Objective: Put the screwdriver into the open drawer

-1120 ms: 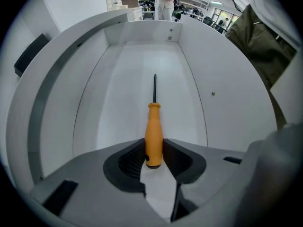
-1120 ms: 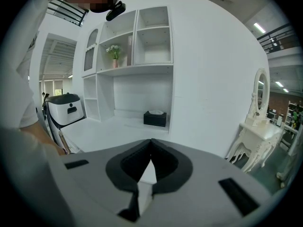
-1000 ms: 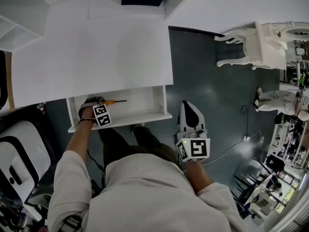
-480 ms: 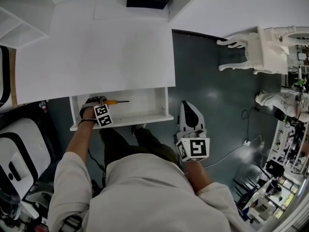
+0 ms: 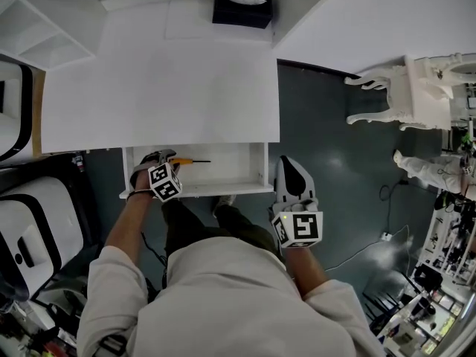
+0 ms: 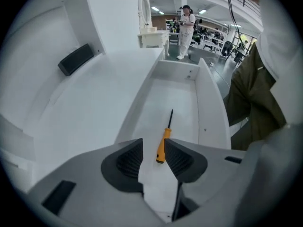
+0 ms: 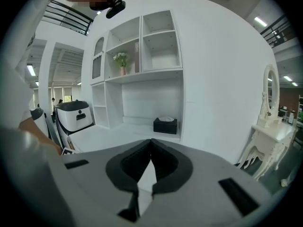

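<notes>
An orange-handled screwdriver (image 5: 185, 161) with a black shaft lies flat on the floor of the open white drawer (image 5: 232, 168), near its left end. My left gripper (image 5: 154, 162) hovers just above the handle, pointing steeply down. In the left gripper view the screwdriver (image 6: 164, 142) shows through the gap of the left gripper (image 6: 154, 146). Those jaws have just been opening and stand apart, nothing pressed between them. The drawer (image 6: 182, 91) runs away from the camera. My right gripper (image 5: 292, 168) hangs beside the drawer's right end, over the dark floor. The right gripper (image 7: 151, 143) is shut and empty.
The white desk top (image 5: 163, 88) lies behind the drawer with a black tissue box (image 5: 242, 6) at its back. A white, black-trimmed appliance (image 5: 30, 222) stands left. A white ornate dressing table (image 5: 416, 84) is at the right. White shelves (image 7: 142, 46) rise over the desk.
My left gripper has lifted off the screwdriver, which stays lying in the drawer. The head view has shifted a little. The right gripper has barely moved.
</notes>
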A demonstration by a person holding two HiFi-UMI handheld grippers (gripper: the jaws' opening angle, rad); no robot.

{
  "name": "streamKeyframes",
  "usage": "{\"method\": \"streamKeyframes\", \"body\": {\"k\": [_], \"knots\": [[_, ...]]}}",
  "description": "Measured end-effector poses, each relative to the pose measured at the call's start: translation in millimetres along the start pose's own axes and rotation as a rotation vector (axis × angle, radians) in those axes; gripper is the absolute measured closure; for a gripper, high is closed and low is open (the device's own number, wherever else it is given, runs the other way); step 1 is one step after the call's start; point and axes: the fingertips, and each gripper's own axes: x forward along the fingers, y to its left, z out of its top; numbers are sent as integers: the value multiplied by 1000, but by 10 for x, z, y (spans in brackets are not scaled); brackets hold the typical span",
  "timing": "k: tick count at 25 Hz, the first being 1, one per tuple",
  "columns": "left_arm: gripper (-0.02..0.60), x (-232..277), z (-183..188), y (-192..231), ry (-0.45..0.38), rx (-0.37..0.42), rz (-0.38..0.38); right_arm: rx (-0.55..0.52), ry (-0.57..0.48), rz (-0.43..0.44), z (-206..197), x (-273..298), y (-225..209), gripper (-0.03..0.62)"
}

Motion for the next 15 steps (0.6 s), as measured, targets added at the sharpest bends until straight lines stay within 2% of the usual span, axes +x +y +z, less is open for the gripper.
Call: {"method": "streamKeyframes", "body": {"k": [9, 15], "knots": [[445, -821, 345, 172, -231, -239, 92, -3, -52, 58, 163, 22, 210, 589], [445, -1357, 508, 241, -372, -366, 159, -3, -83, 94, 228, -8, 348, 589]]}}
